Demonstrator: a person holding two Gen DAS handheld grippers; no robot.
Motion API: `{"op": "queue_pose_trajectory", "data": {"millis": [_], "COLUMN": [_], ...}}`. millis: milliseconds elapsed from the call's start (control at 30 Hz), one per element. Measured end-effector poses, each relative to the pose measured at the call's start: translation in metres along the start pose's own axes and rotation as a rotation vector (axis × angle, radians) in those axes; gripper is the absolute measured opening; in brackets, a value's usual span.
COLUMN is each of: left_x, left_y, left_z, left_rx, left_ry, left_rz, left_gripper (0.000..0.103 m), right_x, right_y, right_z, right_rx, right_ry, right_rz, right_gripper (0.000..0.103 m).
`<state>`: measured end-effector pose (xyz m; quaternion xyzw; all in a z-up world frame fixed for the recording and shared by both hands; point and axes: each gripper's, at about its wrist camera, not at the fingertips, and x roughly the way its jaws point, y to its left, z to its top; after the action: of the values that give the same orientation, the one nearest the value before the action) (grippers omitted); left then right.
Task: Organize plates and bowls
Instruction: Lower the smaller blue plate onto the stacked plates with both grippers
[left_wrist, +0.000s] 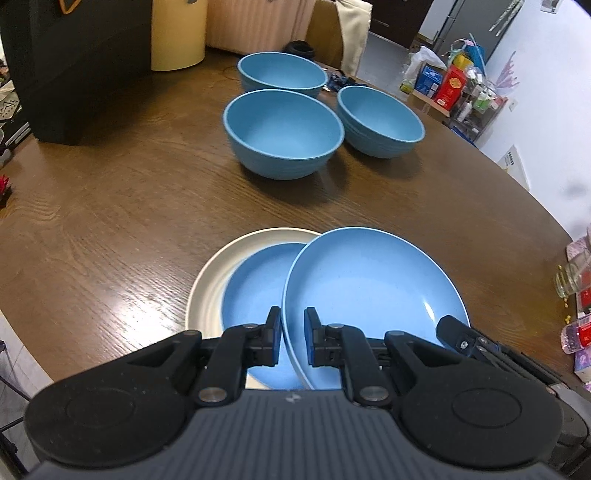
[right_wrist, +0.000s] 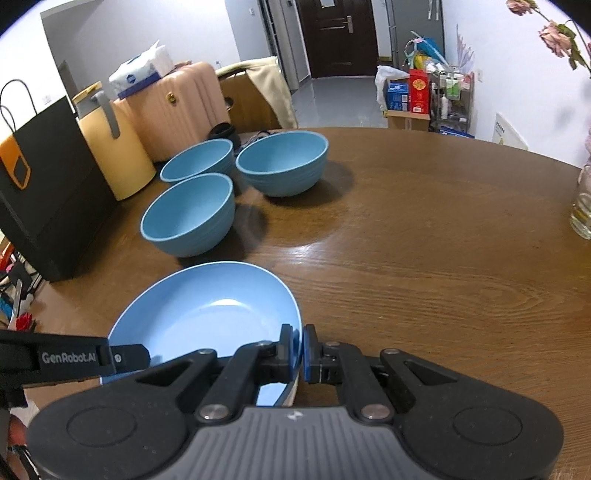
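Observation:
A blue plate (left_wrist: 373, 295) hangs tilted just above the wooden table (left_wrist: 110, 221), held at two sides. My left gripper (left_wrist: 291, 317) is shut on its near left rim. My right gripper (right_wrist: 298, 332) is shut on the right rim of the same blue plate (right_wrist: 207, 314). Under its left side lies a cream plate (left_wrist: 207, 280) with a smaller blue plate (left_wrist: 255, 284) inside it. Three blue bowls (left_wrist: 282, 136) (left_wrist: 380, 122) (left_wrist: 282, 74) stand upright in a cluster farther back, also in the right wrist view (right_wrist: 188, 214).
A black paper bag (left_wrist: 85, 66) and a yellow container (left_wrist: 177, 33) stand at the table's back left. A glass jar (right_wrist: 583, 210) sits at the right edge. A pink suitcase (right_wrist: 173, 107) and a cluttered shelf (right_wrist: 443, 99) are beyond the table.

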<state>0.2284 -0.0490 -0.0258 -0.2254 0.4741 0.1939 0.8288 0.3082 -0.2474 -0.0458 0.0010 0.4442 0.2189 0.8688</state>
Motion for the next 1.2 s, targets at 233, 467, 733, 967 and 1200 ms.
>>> {"op": "queue_pose_trajectory", "data": {"millis": [233, 467, 733, 967, 1200], "left_x": [0.013, 0.035, 0.047, 0.057, 0.063], "left_y": [0.015, 0.023, 0.028, 0.031, 0.032], "left_z": [-0.001, 0.001, 0.005, 0.003, -0.002], "left_rx": [-0.022, -0.023, 0.001, 0.021, 0.048], "left_ry": [0.004, 0.002, -0.005, 0.012, 0.024], "left_rz": [0.023, 0.036, 0.057, 0.068, 0.066], "left_gripper": [0.013, 0.013, 0.013, 0.013, 0.013], "right_x": [0.017, 0.038, 0.055, 0.062, 0.068], "right_y": [0.01, 0.019, 0.025, 0.033, 0.036], "right_z": [-0.004, -0.004, -0.009, -0.011, -0.017], "right_rx": [-0.016, -0.057, -0.082, -0.141, -0.176], "right_ry": [0.028, 0.047, 0.045, 0.055, 0.068], "right_rz": [0.013, 0.001, 0.009, -0.006, -0.018], "right_gripper": [0.005, 0.006, 0.006, 0.006, 0.007]}}
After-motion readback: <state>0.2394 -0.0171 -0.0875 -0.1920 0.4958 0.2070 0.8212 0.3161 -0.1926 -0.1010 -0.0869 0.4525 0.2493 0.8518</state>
